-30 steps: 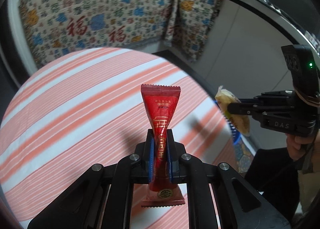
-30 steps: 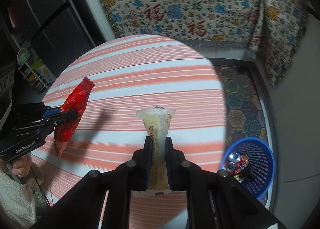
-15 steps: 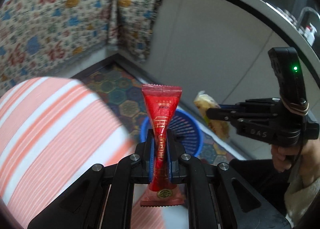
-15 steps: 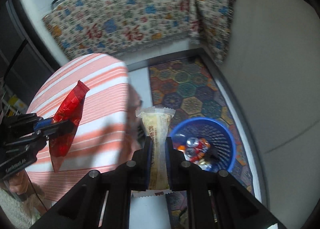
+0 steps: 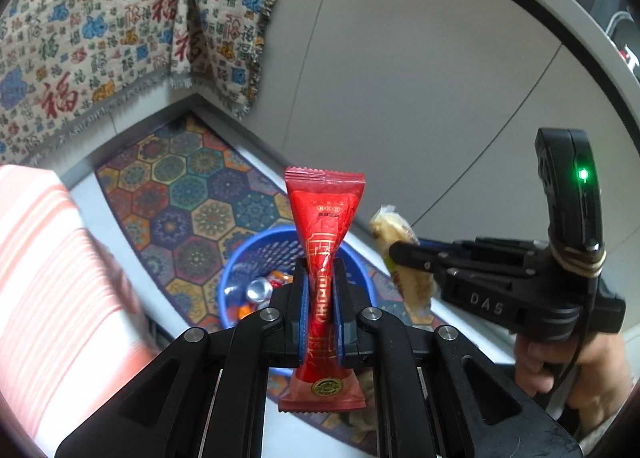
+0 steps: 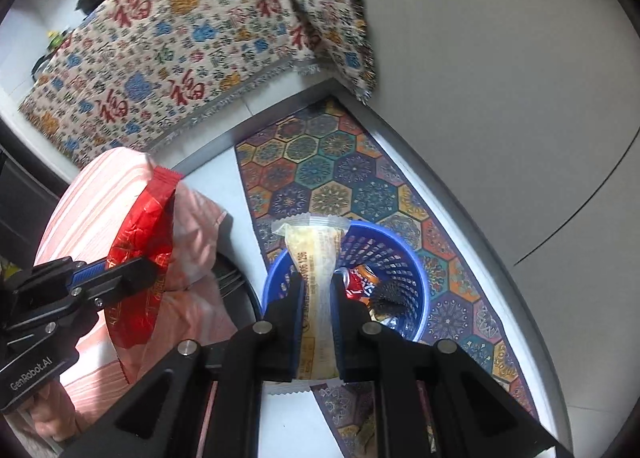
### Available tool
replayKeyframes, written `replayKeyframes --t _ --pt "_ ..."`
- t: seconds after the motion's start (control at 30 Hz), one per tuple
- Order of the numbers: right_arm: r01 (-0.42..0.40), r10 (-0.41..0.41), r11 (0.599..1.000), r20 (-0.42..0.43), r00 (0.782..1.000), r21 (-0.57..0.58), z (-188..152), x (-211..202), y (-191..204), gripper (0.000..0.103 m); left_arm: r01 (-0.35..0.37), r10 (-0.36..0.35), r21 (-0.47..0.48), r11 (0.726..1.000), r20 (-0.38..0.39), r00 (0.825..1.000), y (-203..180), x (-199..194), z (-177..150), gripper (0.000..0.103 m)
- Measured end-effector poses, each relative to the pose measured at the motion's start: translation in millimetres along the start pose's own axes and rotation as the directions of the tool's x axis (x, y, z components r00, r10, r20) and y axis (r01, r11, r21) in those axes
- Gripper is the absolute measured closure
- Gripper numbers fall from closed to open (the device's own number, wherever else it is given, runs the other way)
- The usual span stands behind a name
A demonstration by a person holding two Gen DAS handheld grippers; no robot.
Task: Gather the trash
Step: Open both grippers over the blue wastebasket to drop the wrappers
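Observation:
My left gripper [image 5: 321, 270] is shut on a red snack wrapper [image 5: 325, 213], pinched at its middle and standing upright. My right gripper [image 6: 316, 278] is shut on a pale yellow clear wrapper [image 6: 316, 242]. Both hang above a blue plastic basket [image 6: 404, 258] on the floor, which holds crushed cans [image 6: 358, 278] and other scraps. In the left wrist view the basket [image 5: 244, 262] lies just beyond the red wrapper, and the right gripper [image 5: 394, 252] with its yellow wrapper [image 5: 408, 278] comes in from the right. The right wrist view shows the left gripper [image 6: 140, 272] with the red wrapper [image 6: 144, 242] at the left.
The basket stands on a colourful hexagon-patterned rug [image 6: 320, 173] beside grey cabinet fronts [image 5: 420, 77]. A round table with an orange-striped cloth [image 5: 52, 278] is at the left. A patterned cloth [image 6: 168, 49] hangs at the back. A hand [image 5: 560, 362] grips the right tool.
Both grippers swung from over the striped table to over the blue basket on the floor, each keeping hold of its wrapper. The table has slid to the left edge.

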State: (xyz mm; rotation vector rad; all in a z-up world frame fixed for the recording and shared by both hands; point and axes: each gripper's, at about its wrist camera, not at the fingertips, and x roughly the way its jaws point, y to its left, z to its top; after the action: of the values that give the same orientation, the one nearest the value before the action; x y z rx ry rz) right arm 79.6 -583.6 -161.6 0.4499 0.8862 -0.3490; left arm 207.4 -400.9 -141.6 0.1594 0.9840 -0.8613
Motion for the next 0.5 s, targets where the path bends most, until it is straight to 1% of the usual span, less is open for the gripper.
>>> replayKeyframes --t 0.13,0.3,0.5 --pt "-0.008 0.008 1.000 -0.031 0.999 0.025 -2 17 -13 0.090 0.009 -0.009 -0.008 1.000 -0.008 1.000 -3 23 1 0.094" --pt "-0.011 0.012 1.000 -0.055 0.998 0.024 -4 28 -21 0.090 0.003 -0.003 -0.014 1.000 -0.027 1.000 -1 48 1 0.094" --pt "0.001 0.003 0.999 -0.091 0.996 0.036 -4 44 -32 0.090 -0.009 0.008 -0.033 0.999 -0.041 0.999 6 67 0 0.094"
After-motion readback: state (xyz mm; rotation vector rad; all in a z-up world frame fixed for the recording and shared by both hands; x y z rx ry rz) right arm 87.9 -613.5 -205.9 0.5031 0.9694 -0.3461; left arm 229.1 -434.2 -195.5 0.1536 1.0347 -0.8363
